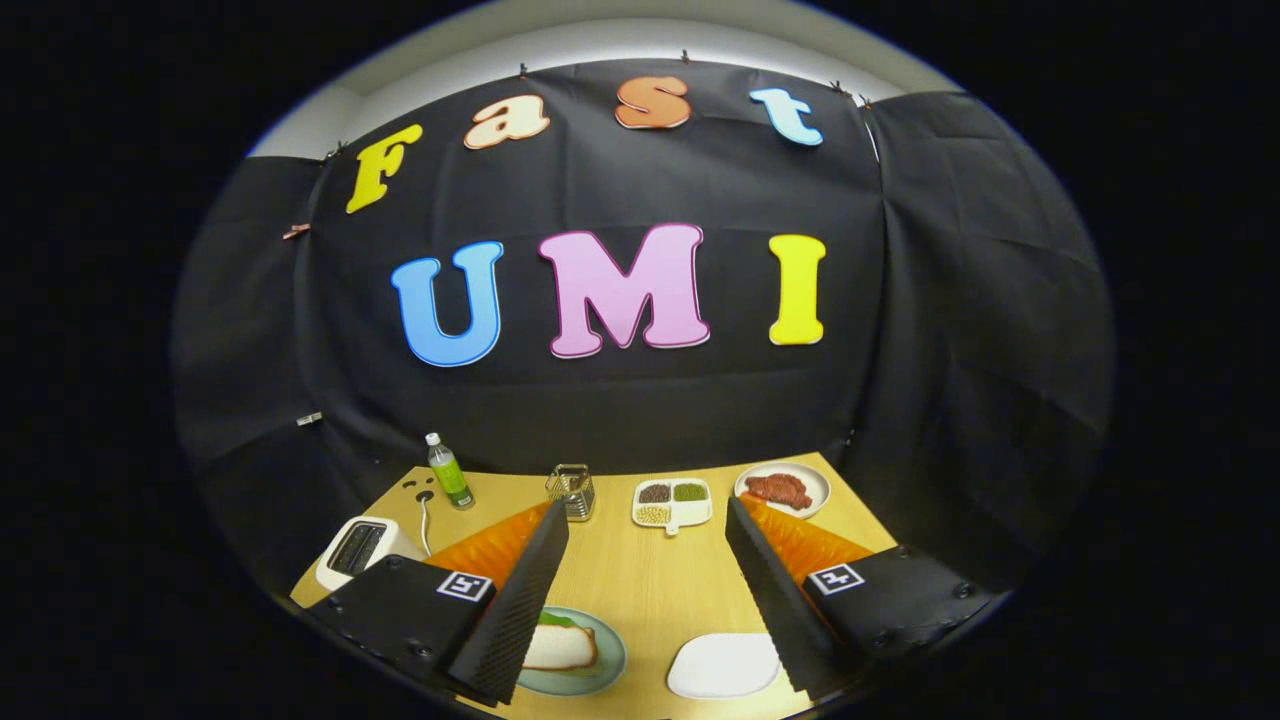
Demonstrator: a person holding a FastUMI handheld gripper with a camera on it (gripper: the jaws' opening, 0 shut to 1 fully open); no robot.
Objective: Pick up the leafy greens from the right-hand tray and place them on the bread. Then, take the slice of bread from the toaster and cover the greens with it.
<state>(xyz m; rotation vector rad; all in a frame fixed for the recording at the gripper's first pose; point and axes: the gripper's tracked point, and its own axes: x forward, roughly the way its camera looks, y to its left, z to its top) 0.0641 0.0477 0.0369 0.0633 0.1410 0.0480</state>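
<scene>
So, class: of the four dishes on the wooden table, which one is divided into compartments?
The white divided dish beyond the open hand-held gripper; it holds three separate fillings, unlike the others.

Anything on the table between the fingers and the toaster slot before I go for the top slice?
Nothing visible blocks it. The toaster sits just beyond the left finger, which overlaps its near corner in view. The open fingers hold nothing. The wire holder and bottle stand farther back.

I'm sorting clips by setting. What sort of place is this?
Most likely a staged kitchen-table setup inside a recording booth, not a real kitchen: black cloth walls a wooden table holding a toaster, a plate of bread and a divided dish. The gripper hangs open above it.
</scene>
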